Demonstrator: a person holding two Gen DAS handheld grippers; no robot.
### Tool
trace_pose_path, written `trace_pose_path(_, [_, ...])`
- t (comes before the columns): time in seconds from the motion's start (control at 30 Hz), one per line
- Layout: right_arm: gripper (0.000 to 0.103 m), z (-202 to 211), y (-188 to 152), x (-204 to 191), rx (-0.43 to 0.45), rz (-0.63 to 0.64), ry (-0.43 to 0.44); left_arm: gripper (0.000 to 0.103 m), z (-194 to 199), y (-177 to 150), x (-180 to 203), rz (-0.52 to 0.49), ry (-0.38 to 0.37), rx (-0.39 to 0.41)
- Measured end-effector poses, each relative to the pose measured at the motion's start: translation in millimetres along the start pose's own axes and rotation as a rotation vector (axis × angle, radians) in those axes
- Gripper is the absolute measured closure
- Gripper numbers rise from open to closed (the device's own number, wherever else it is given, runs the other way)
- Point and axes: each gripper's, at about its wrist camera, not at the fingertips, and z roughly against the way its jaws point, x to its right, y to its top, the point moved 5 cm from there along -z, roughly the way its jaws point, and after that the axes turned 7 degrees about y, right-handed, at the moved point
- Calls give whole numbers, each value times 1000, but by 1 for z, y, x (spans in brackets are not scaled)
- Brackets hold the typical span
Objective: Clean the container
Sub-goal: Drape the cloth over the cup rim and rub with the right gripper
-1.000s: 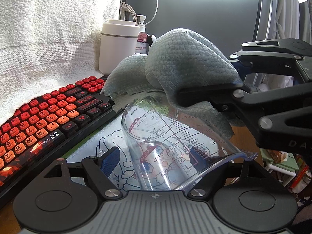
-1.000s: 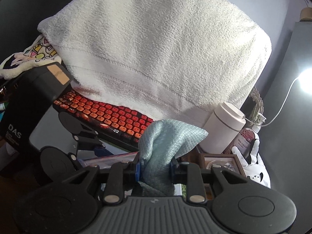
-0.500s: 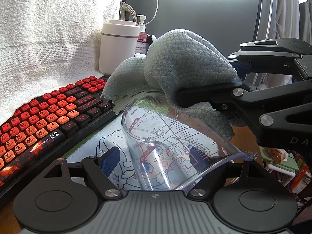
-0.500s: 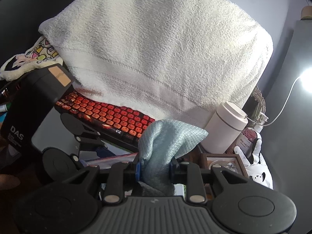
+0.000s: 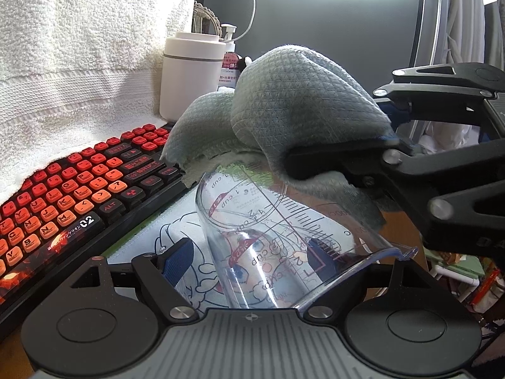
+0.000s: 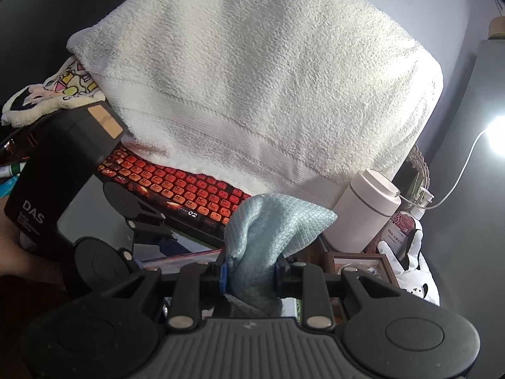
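Observation:
A clear measuring cup [image 5: 284, 230] with printed scale marks lies tilted between the fingers of my left gripper [image 5: 249, 257], base pointing away and rim near the camera. That gripper is shut on the cup, though the contact point is hidden low down. A grey-blue waffle cloth [image 5: 300, 104] is bunched over the cup's base. My right gripper [image 6: 249, 271] is shut on this cloth [image 6: 268, 230]. One of its black fingers [image 5: 331, 158] reaches in from the right in the left wrist view.
A red and black keyboard [image 5: 79, 195] sits at the left on a printed desk mat [image 5: 176, 230]. Behind it hangs a white towel [image 6: 252, 94]. A white canister [image 5: 192, 75] and a pump bottle [image 5: 228, 63] stand at the back. A small wooden frame [image 6: 363, 262] lies to the right.
The cloth has shifted slightly over the cup's base with the right gripper. The cup stays put in the left gripper.

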Motion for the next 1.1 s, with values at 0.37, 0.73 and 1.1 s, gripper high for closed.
trace_pose_path(0.37, [78,2,0,0,13,4,33,24,0,-1,0,11,-8,0])
trace_pose_path(0.73, [78,-2,1,9,15,-5,56,17,0,3,-11,54,-70,0])
trace_pose_path(1.1, [78,-4,0,16,29,-14,80,45,-8,3,-22,7,-10,-17])
